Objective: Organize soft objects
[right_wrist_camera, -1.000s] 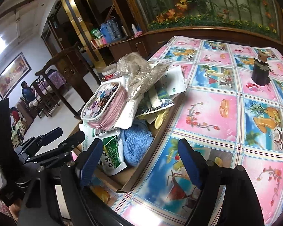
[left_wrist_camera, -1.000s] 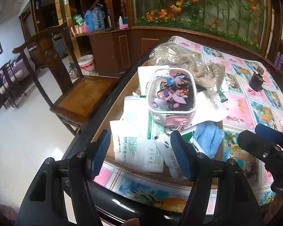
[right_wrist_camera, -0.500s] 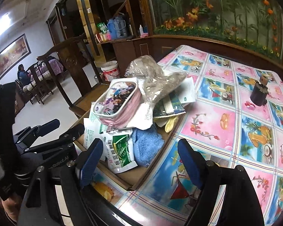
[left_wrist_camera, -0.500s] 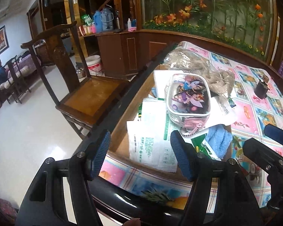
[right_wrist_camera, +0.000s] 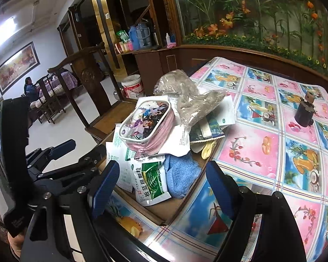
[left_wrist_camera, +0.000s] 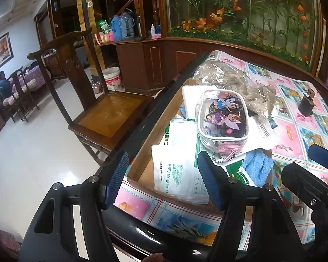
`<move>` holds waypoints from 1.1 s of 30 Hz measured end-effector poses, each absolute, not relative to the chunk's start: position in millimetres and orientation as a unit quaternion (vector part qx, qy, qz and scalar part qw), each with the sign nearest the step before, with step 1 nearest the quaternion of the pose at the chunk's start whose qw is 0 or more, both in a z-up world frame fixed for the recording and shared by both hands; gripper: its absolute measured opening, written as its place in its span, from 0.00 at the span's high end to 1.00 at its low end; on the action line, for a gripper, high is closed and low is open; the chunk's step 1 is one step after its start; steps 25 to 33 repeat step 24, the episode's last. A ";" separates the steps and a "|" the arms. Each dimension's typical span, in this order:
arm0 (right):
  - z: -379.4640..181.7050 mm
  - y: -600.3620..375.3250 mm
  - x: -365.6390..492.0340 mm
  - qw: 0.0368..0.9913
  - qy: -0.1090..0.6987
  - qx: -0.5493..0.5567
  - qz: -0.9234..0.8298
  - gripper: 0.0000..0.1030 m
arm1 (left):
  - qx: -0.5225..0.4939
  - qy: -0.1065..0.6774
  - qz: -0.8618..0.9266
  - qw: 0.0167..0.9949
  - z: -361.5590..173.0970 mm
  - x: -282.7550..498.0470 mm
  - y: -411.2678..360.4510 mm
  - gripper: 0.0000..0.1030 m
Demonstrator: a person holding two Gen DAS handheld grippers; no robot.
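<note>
Hiding most packets (left_wrist_camera: 181, 170) beneath it, the cartoon pouch (left_wrist_camera: 222, 118) tops the box (left_wrist_camera: 150, 139); both the left gripper (left_wrist_camera: 164, 181) and the right gripper (right_wrist_camera: 161, 187) gape empty.

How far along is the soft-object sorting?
Done: nothing visibly sorted. The cartoon pouch, clear bag, white packets and blue cloth are all piled in the cardboard tray. In hand: nothing; left gripper and right gripper are both open, short of the pile. Left: the whole pile.
</note>
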State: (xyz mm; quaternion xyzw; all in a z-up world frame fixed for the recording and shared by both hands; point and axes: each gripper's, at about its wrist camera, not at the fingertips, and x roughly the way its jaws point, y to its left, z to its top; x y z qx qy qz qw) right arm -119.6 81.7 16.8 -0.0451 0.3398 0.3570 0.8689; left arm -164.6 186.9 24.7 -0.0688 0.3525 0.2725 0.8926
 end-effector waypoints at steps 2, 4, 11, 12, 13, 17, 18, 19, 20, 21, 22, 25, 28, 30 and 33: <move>17.4 81.4 -119.4 0.869 0.338 -0.043 0.358 0.21 | -0.069 0.354 0.274 0.891 24.2 -163.8 186.8 0.35; 17.2 82.2 -119.6 0.868 0.337 -0.043 0.362 0.21 | -0.068 0.356 0.277 0.890 23.6 -162.6 186.8 0.35; 16.4 80.0 -115.9 0.869 0.340 -0.038 0.358 0.21 | -0.072 0.362 0.276 0.887 20.2 -157.4 188.0 0.35; 16.4 79.0 -114.7 0.869 0.341 -0.036 0.357 0.21 | -0.071 0.360 0.280 0.887 21.1 -156.9 188.4 0.35; 16.2 78.3 -113.8 0.868 0.342 -0.035 0.358 0.21 | -0.071 0.361 0.280 0.887 21.3 -156.7 188.5 0.35; 15.6 77.7 -112.5 0.869 0.343 -0.034 0.356 0.21 | -0.065 0.367 0.272 0.887 20.3 -152.7 186.7 0.35; 15.2 78.3 -112.7 0.868 0.344 -0.034 0.357 0.21 | -0.065 0.368 0.271 0.887 19.7 -152.3 186.2 0.35; 15.2 78.7 -112.8 0.868 0.344 -0.035 0.357 0.21 | -0.066 0.368 0.269 0.888 19.3 -151.6 185.8 0.35; 15.2 78.7 -113.1 0.868 0.344 -0.036 0.357 0.21 | -0.068 0.368 0.266 0.888 19.0 -151.2 185.9 0.35; 15.2 78.7 -113.1 0.868 0.343 -0.037 0.356 0.21 | -0.069 0.368 0.263 0.889 18.6 -150.9 185.9 0.35; 14.7 78.9 -113.2 0.868 0.344 -0.037 0.356 0.21 | -0.069 0.368 0.262 0.890 17.9 -150.3 185.4 0.35; 13.3 78.2 -112.5 0.867 0.346 -0.036 0.356 0.21 | -0.069 0.365 0.264 0.890 17.5 -150.5 185.1 0.35; 13.3 78.2 -112.5 0.867 0.346 -0.036 0.356 0.21 | -0.069 0.365 0.264 0.890 17.5 -150.5 185.1 0.35; 13.3 78.2 -112.5 0.867 0.346 -0.036 0.356 0.21 | -0.069 0.365 0.264 0.890 17.5 -150.5 185.1 0.35; 13.3 78.2 -112.5 0.867 0.346 -0.036 0.356 0.21 | -0.069 0.365 0.264 0.890 17.5 -150.5 185.1 0.35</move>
